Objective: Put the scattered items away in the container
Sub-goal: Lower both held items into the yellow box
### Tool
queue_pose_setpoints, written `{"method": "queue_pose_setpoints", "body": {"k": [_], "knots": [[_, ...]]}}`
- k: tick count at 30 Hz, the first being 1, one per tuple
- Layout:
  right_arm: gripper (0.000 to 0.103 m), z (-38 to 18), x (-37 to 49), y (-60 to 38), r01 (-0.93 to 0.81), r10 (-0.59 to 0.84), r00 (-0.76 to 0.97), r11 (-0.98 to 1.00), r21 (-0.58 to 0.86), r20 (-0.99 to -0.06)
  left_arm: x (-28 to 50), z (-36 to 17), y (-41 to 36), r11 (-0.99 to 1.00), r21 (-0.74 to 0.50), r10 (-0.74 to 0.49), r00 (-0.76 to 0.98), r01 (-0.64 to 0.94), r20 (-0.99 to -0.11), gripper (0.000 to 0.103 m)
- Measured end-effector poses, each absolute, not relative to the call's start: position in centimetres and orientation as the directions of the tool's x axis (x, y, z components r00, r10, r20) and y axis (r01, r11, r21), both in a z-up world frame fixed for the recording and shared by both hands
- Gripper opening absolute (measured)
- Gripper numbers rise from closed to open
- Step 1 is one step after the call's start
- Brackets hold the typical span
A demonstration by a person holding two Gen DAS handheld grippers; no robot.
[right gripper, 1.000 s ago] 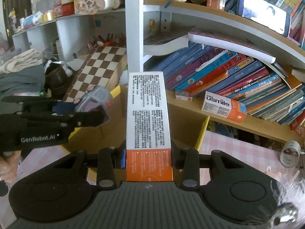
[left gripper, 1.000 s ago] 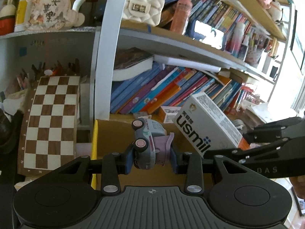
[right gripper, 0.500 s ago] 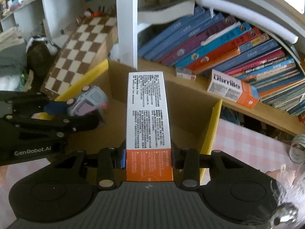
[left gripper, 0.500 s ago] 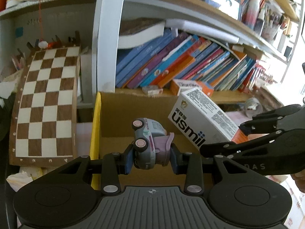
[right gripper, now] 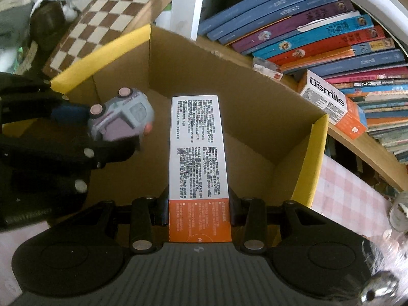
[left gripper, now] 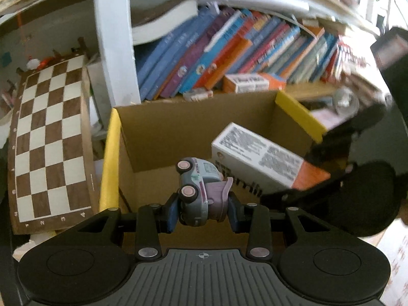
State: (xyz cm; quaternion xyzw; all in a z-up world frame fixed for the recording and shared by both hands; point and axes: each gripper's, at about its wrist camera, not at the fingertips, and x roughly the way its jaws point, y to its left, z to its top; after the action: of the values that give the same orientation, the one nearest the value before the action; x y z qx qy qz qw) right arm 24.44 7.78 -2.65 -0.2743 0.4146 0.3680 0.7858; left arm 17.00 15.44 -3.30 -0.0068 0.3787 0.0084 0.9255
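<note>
My left gripper is shut on a small grey-and-lilac toy car and holds it over the open cardboard box with yellow flap edges. The car also shows in the right wrist view. My right gripper is shut on a long white-and-orange carton, which points down into the same box. The carton shows in the left wrist view at the right, above the box floor. The two grippers are side by side over the box.
A bookshelf with leaning books stands right behind the box. A second white-and-orange carton lies on the shelf. A chessboard leans at the left. A white shelf post rises behind the box. A pink checked cloth lies at the right.
Both grippers have tilted downward and moved in over the box; its inside now fills both views. The car and the carton stay gripped.
</note>
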Motion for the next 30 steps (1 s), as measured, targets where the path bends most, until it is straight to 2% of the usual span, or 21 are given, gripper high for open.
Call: {"method": "queue_pose_setpoints", "body": {"k": [6, 10, 30], "knots": [[0.037, -3.5, 24.7, 8.1, -0.822, 0.331, 0.381, 0.549, -0.152, -0.864, 17.0, -3.8, 15.1, 1.000, 0.015, 0.014, 0.699, -0.005, -0.715, 0.037], [0.037, -3.3, 24.7, 8.1, -0.838, 0.366, 0.375, 0.526, -0.143, -0.852, 16.6, -3.9, 15.1, 0.999, 0.011, 0.037, 0.709, -0.041, -0.705, 0.037], [0.037, -3.7, 24.1, 8.0, -0.887, 0.362, 0.339, 0.430, -0.167, -0.868, 14.6, -3.5, 14.6, 0.994, -0.074, 0.006, 0.702, -0.084, -0.712, 0.037]]}}
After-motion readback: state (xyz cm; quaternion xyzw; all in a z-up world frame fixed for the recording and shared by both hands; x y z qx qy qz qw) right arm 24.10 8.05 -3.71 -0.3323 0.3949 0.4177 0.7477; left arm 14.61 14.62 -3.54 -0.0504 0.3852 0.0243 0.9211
